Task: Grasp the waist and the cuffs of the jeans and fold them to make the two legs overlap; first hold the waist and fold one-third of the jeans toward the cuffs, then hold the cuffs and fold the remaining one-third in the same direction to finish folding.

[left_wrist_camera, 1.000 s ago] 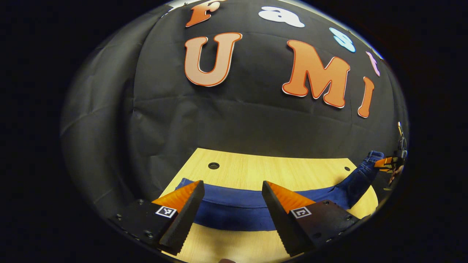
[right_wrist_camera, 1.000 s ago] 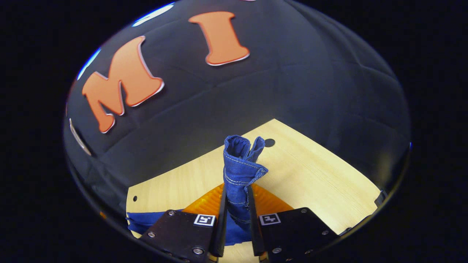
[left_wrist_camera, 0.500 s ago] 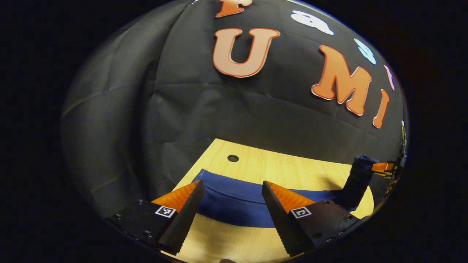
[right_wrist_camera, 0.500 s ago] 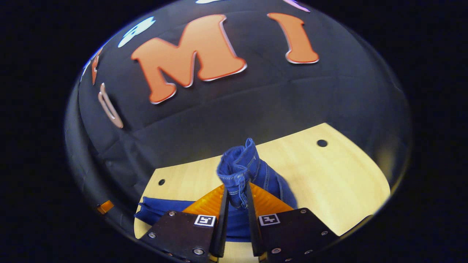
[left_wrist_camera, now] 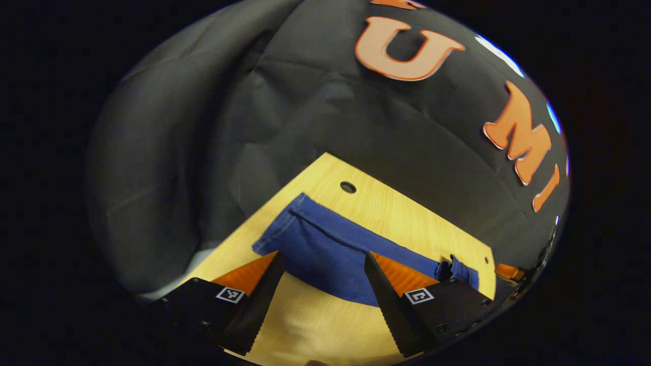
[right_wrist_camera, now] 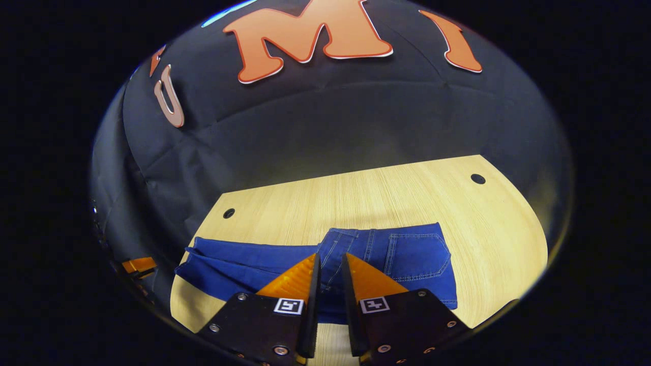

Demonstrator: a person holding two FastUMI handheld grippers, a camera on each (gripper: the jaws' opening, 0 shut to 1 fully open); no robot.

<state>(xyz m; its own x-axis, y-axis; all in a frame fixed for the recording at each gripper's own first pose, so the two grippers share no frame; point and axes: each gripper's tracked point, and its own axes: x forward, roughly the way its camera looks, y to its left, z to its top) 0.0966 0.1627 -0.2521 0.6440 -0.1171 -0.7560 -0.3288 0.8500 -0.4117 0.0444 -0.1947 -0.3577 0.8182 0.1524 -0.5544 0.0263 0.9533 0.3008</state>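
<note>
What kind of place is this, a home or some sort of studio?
Probably a staged recording booth, not a home: black cloth wall all round, a bare wooden table with drilled holes, and only jeans on it.

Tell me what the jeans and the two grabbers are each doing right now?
jeans: flat on the table, waist end folded over the legs, pocket facing up.
left gripper: open, fingers apart over the cuff end, holding nothing.
right gripper: closed on the near edge of the folded waist part.

jeans (right_wrist_camera: 396,254) near edge: hidden behind the right gripper (right_wrist_camera: 329,284)
jaws' hold on denim: cannot tell
</note>
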